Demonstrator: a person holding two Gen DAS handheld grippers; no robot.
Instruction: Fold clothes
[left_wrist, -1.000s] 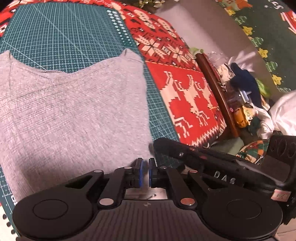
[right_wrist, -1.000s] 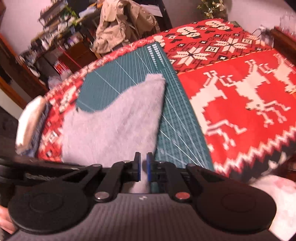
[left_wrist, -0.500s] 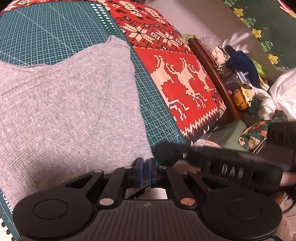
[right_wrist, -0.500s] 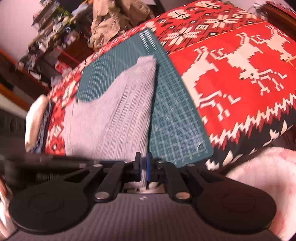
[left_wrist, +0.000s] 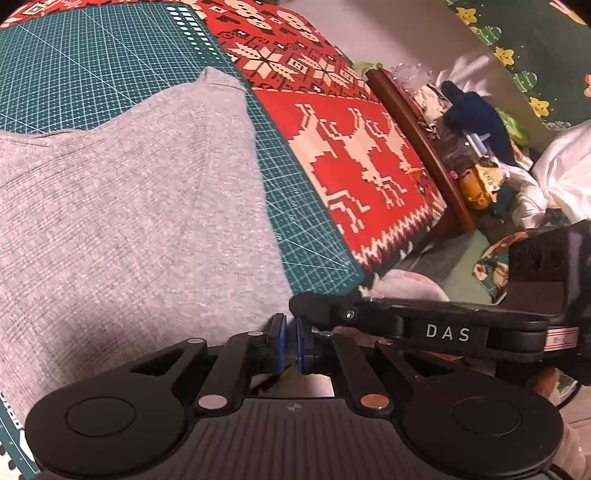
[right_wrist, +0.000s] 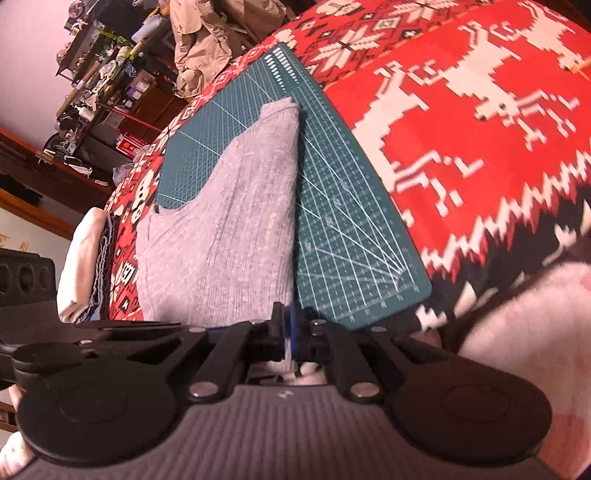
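Both grippers have sunk toward the near edge — left gripper (left_wrist: 289, 341) and right gripper (right_wrist: 289, 332) each clamp the grey garment (left_wrist: 140, 206)'s hem, ready to fold.

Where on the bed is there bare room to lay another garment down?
Free: the green cutting mat beyond the grey garment, and the red reindeer blanket to its right. Crowded: the bedside clutter past the wooden rail, and the folded stack left of the garment.

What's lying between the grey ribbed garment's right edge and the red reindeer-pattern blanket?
Only a bare strip of the green gridded cutting mat separates the grey ribbed garment from the red reindeer-pattern blanket; both wrist views show it.
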